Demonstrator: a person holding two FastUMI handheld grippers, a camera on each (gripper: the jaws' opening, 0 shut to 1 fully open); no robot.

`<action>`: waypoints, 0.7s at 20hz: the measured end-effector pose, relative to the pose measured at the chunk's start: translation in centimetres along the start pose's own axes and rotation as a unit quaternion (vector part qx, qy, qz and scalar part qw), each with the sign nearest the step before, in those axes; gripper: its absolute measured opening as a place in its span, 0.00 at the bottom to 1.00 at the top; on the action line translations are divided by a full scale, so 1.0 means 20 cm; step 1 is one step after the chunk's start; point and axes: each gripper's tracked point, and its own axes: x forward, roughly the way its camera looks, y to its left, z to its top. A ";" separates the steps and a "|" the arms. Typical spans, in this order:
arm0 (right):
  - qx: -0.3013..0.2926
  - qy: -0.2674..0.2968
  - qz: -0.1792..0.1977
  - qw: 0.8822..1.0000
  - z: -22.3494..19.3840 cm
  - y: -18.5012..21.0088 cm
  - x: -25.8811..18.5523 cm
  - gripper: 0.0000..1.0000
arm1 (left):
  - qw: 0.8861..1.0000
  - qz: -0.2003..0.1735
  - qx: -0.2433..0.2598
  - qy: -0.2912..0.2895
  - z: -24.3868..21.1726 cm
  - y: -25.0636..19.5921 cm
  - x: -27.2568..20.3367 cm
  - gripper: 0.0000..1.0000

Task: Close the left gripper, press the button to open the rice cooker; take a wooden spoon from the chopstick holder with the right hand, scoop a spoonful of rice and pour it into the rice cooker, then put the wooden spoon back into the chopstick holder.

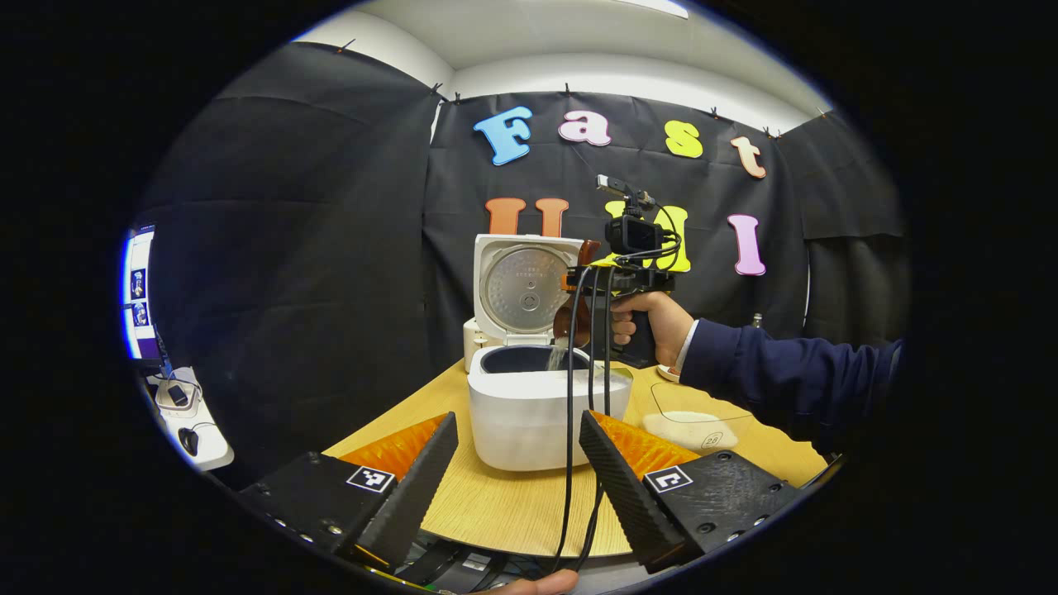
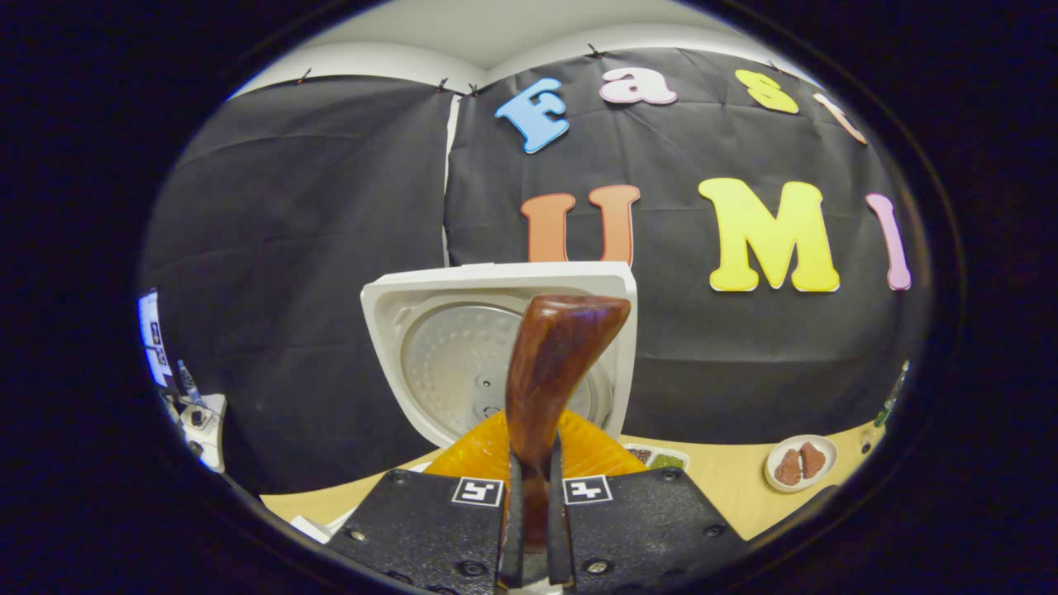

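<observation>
The white, boxy rice cooker (image 1: 529, 405) is seen with its hinged lid (image 1: 522, 285) raised upright, its silvery inner plate exposed, the dark inner pot open. The reddish-brown wooden spoon (image 2: 552, 364) is held tilted above the pot, before the lid; white rice (image 1: 557, 357) is being poured from it.

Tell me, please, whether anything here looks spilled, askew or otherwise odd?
Nothing stands out. The rice cooker sits with its lid up, and rice falls from the wooden spoon, held by the right gripper, straight into the pot.

Bright overhead light, perhaps edge-warped.
</observation>
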 end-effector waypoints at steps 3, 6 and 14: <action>-0.074 -0.015 0.000 0.997 0.00 0.05 -0.02 0.13 | 1.000 0.004 -0.002 0.001 0.00 0.01 -0.01 0.94; -0.124 -0.025 0.017 0.992 -0.01 0.13 -0.07 0.13 | 1.000 0.009 -0.004 0.005 -0.01 0.01 -0.01 0.94; -0.148 -0.051 0.021 0.988 0.07 0.13 -0.21 0.13 | 1.000 0.015 -0.002 0.013 -0.01 -0.02 -0.04 0.94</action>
